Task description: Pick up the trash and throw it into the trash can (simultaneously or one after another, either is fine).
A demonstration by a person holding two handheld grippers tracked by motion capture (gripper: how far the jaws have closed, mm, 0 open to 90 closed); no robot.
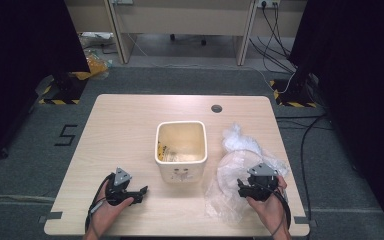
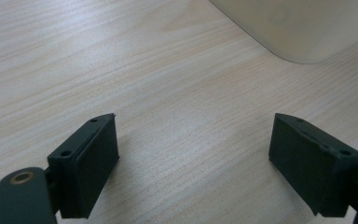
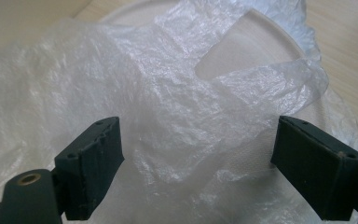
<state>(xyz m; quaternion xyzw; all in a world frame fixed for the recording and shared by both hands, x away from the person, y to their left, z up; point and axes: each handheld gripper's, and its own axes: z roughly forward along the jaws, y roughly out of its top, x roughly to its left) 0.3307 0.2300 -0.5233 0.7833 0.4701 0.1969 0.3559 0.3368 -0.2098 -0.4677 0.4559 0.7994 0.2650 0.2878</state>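
Table (image 1: 130, 125) left half bare; bag (image 1: 240, 170) nears right edge.

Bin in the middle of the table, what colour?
Cream-white bin, yellowish inside; clearest in the high view.

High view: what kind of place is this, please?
Probably a lab or office room set up for recording: a light wooden table on grey carpet, hazard-striped stand bases, black curtains, and desks with trailing cables behind.

Floor: grey carpet (image 1: 25, 160) lying under everything, black "5" mark (image 1: 66, 135) showing | Bench: pale wood-grain bench (image 1: 125, 115) standing centre | Sides: black curtains (image 1: 20, 40) hanging | Back: beige desk panels (image 1: 180, 17) standing, black cables (image 1: 272, 30) trailing.
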